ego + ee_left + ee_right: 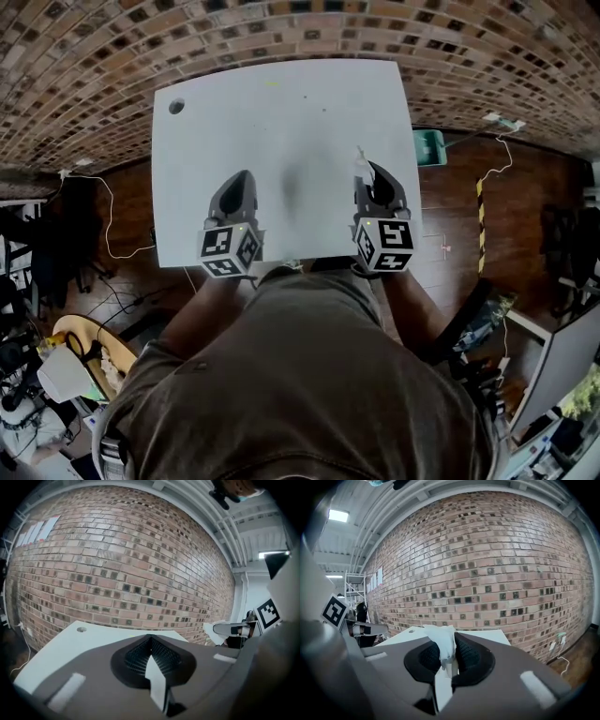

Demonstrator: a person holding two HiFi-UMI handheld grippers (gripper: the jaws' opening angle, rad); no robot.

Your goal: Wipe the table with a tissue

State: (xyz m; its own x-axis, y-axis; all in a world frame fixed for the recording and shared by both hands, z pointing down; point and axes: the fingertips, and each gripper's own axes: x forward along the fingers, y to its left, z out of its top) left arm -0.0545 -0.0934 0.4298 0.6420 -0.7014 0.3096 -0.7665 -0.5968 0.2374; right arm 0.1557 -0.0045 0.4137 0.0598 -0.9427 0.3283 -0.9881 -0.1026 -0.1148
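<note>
A white tissue (443, 641) is pinched between the jaws of my right gripper (449, 652), crumpled and sticking out past the tips. In the head view that tissue (360, 161) shows as a small white tuft ahead of the right gripper (371, 178), held above the white table (281, 112) near its right edge. My left gripper (241, 183) hovers over the table's near left part, jaws closed with nothing between them. In the left gripper view the left gripper (150, 644) points at the brick wall.
A round hole (176, 107) sits in the table's far left corner. A faint yellow smear (272, 82) marks the far edge. A brick wall (281, 28) rises behind the table. Cables (108, 220) and a green box (429, 146) lie on the wooden floor beside it.
</note>
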